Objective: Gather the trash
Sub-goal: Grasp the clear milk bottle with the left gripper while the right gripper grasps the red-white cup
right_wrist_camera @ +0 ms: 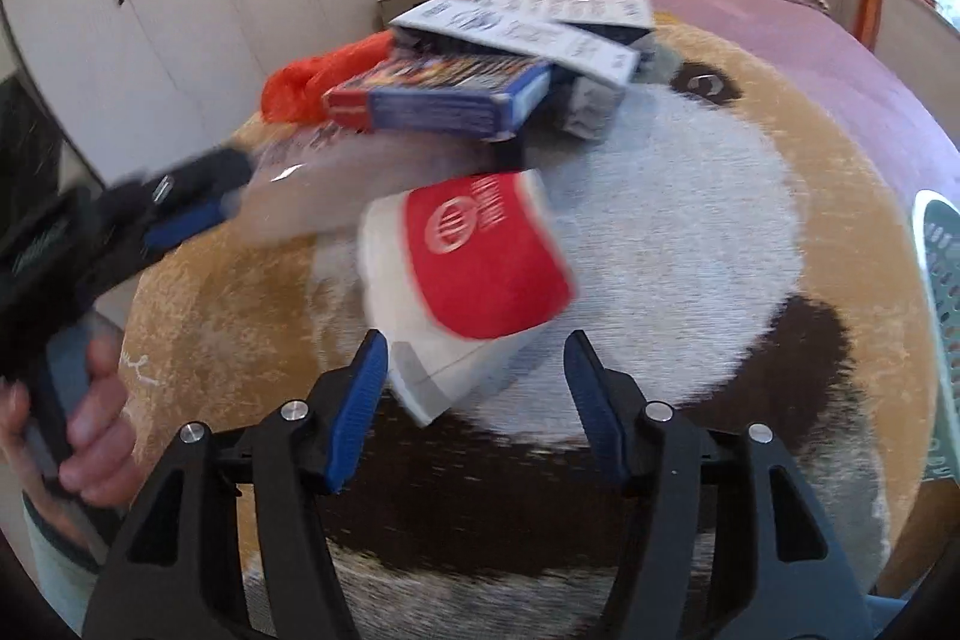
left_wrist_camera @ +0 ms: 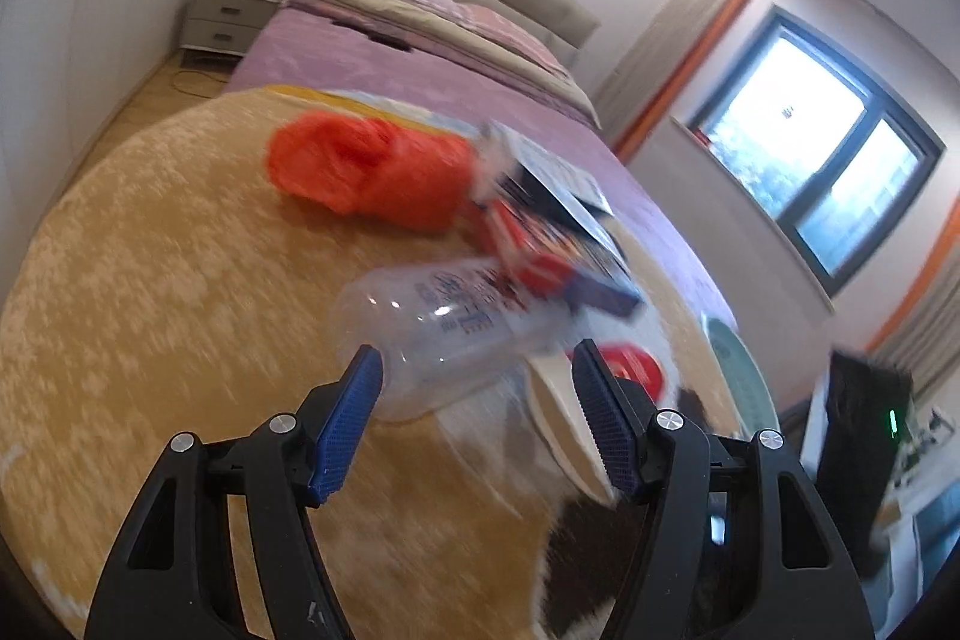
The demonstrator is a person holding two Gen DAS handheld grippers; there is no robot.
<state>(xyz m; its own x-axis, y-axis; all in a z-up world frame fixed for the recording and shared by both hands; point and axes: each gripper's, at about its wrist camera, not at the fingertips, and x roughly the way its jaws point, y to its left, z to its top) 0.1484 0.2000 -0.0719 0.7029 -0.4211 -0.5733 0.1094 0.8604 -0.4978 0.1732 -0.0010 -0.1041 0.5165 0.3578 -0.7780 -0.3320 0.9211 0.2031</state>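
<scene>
- Closest up, left gripper (left_wrist_camera: 477,418) had its blue pads spread apart, not clamping anything; clear plastic bottle (left_wrist_camera: 444,334) lay on its side just ahead, base end between the tips, no pad pressing it.
- Right gripper (right_wrist_camera: 474,400) was also open, with a red-and-white paper cup (right_wrist_camera: 474,262) lying tipped over right in front of its jaws, untouched.
- Both sat on a fuzzy tan, white and brown rug (right_wrist_camera: 690,244) spread over the bed.
- Just behind: a blue carton (right_wrist_camera: 444,100) and white boxes (right_wrist_camera: 540,34) piled together, orange plastic bag (left_wrist_camera: 372,166) beside them.
- Pale green basket (right_wrist_camera: 942,280) edged the rug, right side.
- Farthest back: pink bedding (left_wrist_camera: 420,58), nightstand (left_wrist_camera: 225,16), window (left_wrist_camera: 822,142).
</scene>
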